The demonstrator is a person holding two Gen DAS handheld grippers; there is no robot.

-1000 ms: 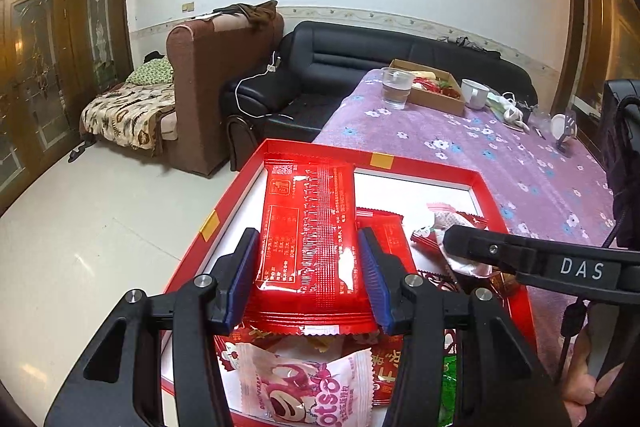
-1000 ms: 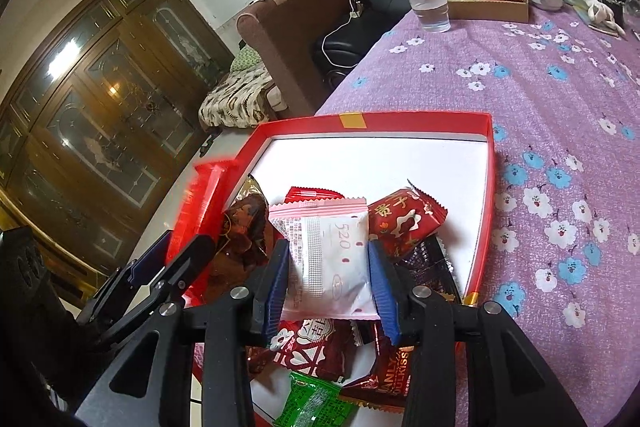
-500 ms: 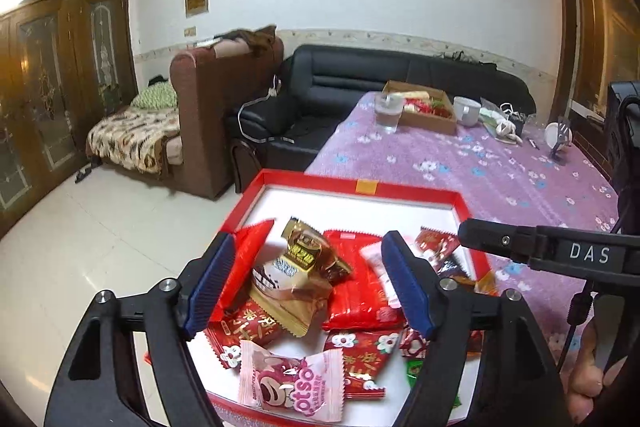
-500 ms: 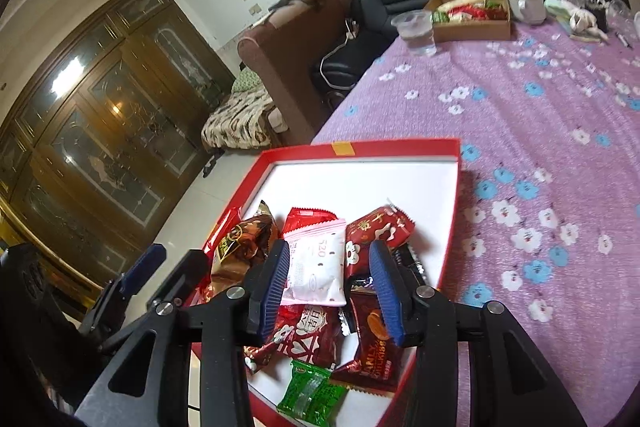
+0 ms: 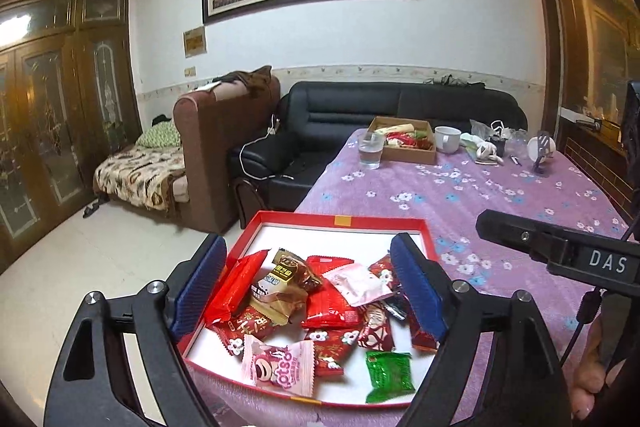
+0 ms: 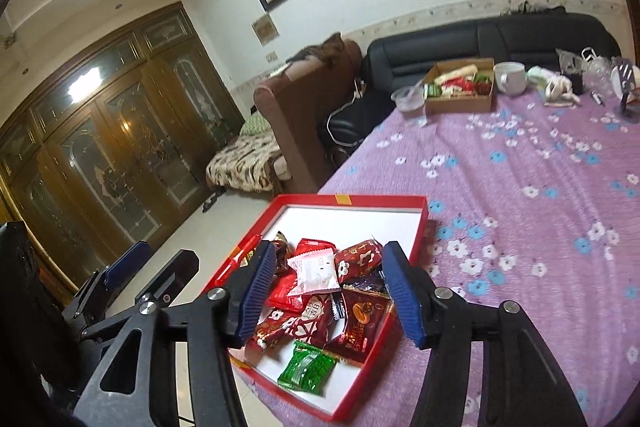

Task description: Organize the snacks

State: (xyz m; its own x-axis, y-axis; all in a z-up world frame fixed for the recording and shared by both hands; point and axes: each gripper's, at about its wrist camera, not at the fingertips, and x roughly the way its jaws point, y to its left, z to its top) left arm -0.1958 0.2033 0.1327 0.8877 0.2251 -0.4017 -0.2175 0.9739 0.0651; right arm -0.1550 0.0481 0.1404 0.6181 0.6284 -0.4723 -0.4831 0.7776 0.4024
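Note:
A red tray (image 5: 340,221) with a white floor sits at the near left corner of the purple flowered table (image 5: 500,195). Several snack packets lie piled in it: a long red packet (image 5: 236,287), a brown-gold one (image 5: 280,287), a white-pink one (image 5: 356,279), a pink packet (image 5: 280,367) and a green one (image 5: 390,371). My left gripper (image 5: 308,287) hangs above the pile, its jaws opening with nothing between the pads. My right gripper (image 6: 330,293) is also opening above the tray (image 6: 352,201), clear of the white-pink packet (image 6: 316,267) below it.
At the table's far end stand a cardboard box (image 5: 404,143) of snacks, a clear cup (image 5: 370,151) and a white mug (image 5: 448,139). A black sofa (image 5: 400,107) and a brown armchair (image 5: 216,147) lie beyond. The table's left edge runs beside the tray.
The left gripper let go of the long red packet and the right one let go of the white-pink packet. Both packets now lie in the tray. Both grippers drew back and up.

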